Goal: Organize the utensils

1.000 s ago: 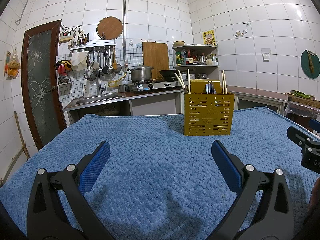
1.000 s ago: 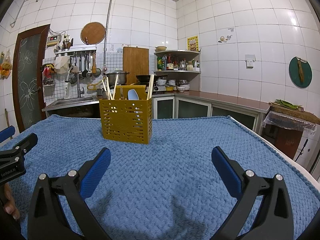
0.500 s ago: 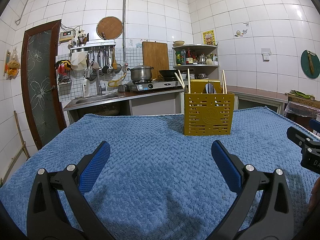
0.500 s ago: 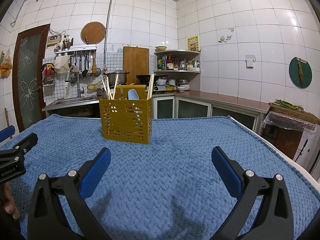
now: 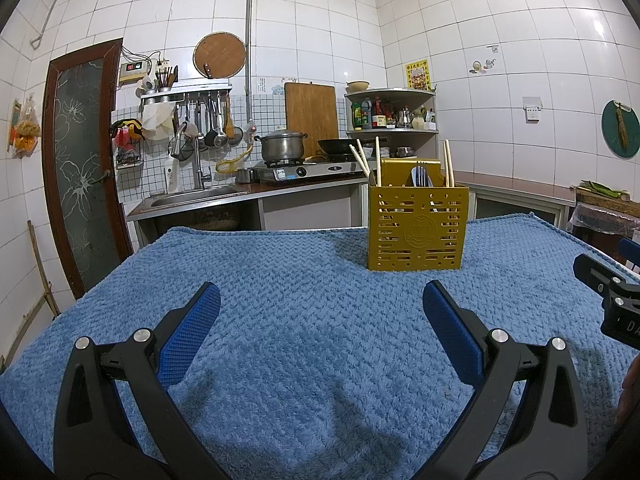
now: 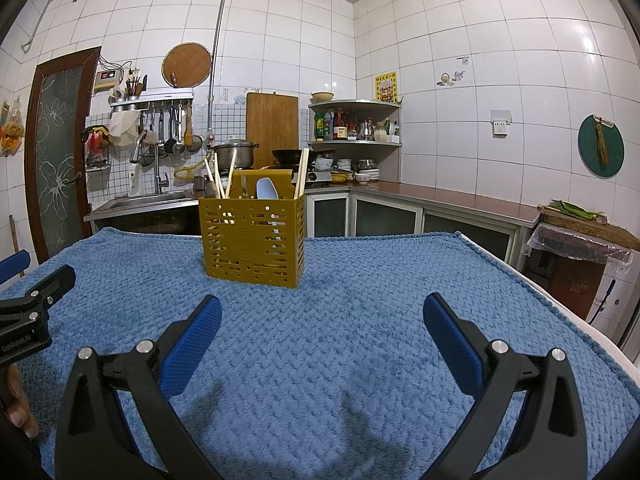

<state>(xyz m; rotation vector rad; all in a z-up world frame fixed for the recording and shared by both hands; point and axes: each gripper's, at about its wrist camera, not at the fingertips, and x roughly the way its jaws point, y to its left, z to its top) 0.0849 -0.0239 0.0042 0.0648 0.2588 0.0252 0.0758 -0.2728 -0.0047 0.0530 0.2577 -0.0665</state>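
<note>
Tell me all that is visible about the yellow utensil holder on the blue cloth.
The yellow utensil holder is a box-shaped caddy, apparently of mustard plastic, with slotted walls, a round emblem on the front and a taller back panel. It stands upright on the blue cloth, beyond both grippers, touching neither. Inside, wooden chopsticks lean at both ends, and a pale blue spoon and a fork stand in the middle.
</note>
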